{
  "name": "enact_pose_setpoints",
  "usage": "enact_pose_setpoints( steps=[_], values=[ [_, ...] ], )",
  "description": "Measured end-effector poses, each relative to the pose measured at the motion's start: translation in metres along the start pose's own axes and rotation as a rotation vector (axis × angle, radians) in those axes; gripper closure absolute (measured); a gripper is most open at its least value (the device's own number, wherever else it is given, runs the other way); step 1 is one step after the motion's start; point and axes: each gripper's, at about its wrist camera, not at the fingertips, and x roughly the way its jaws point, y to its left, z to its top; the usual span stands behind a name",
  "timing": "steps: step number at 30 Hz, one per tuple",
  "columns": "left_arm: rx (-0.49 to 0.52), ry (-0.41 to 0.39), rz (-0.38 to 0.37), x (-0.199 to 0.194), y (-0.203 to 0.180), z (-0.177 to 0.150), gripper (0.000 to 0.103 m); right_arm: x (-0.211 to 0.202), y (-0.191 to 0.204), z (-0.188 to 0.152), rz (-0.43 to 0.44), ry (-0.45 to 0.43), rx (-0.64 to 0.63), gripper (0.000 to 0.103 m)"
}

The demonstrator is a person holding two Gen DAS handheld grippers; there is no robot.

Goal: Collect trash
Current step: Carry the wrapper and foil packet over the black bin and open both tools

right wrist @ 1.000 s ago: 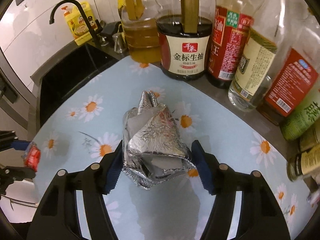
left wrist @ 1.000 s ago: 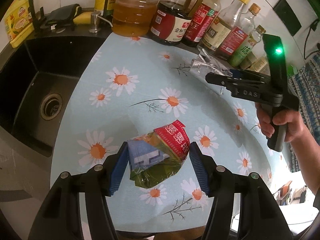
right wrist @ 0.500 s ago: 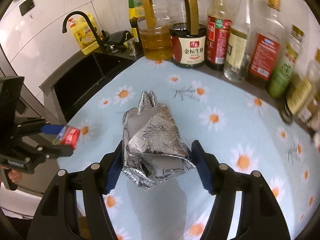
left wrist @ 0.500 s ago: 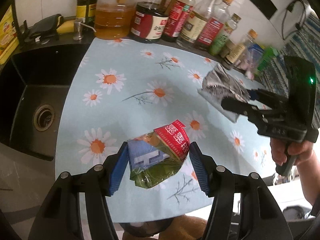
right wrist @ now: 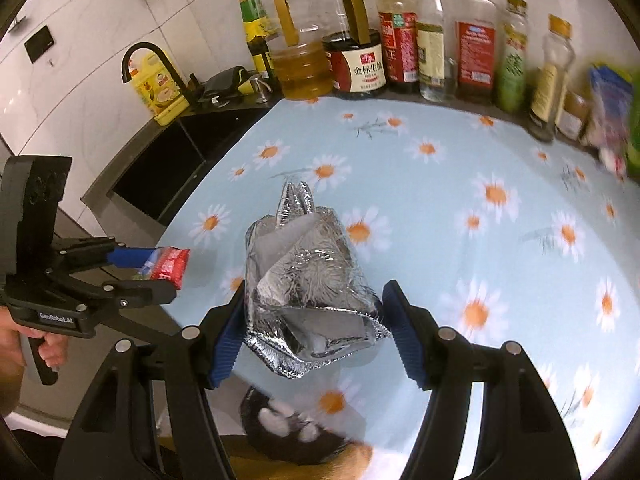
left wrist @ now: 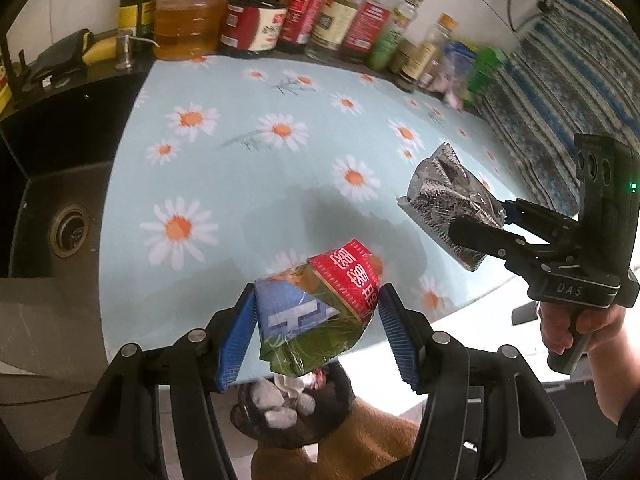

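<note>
My left gripper [left wrist: 318, 330] is shut on a crumpled snack wrapper [left wrist: 316, 312], red, blue and green, held above the counter's front edge. The same wrapper [right wrist: 168, 266] shows at the left of the right wrist view, in the left gripper [right wrist: 154, 272]. My right gripper [right wrist: 312, 330] is shut on a crumpled silver foil bag [right wrist: 308, 292], lifted off the daisy-print cloth [right wrist: 460, 208]. In the left wrist view the foil bag [left wrist: 448, 204] hangs at the right in the right gripper [left wrist: 480, 224]. Below both grippers sits a dark bin [left wrist: 288, 412] holding white crumpled trash.
Oil, soy sauce and seasoning bottles [right wrist: 360, 56] line the back wall. A black sink [left wrist: 60, 184] with a drain lies at the left, with a black tap [right wrist: 156, 64] and a yellow bottle [right wrist: 158, 92]. A patterned curtain [left wrist: 560, 80] hangs at the right.
Both grippers have drawn back from the bottles toward the counter's front edge with their trash still gripped. The bin with trash has come into view beneath them.
</note>
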Motion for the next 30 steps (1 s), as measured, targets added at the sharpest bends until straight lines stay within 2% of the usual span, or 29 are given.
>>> enact_pose_setpoints(
  steps=[10,19,30],
  values=[
    [0.036,0.075,-0.07,0.002,-0.002,-0.049,0.044,-0.009,0.032,-0.06,0.008,0.019,0.097,0.037],
    [0.033,0.186,-0.079,0.024,0.006,-0.094,0.044,0.012,0.048,-0.12,0.018,0.13,0.156,0.037],
    [0.012,0.32,-0.058,0.079,0.011,-0.14,0.044,0.065,0.033,-0.197,0.001,0.29,0.321,0.037]
  ],
)
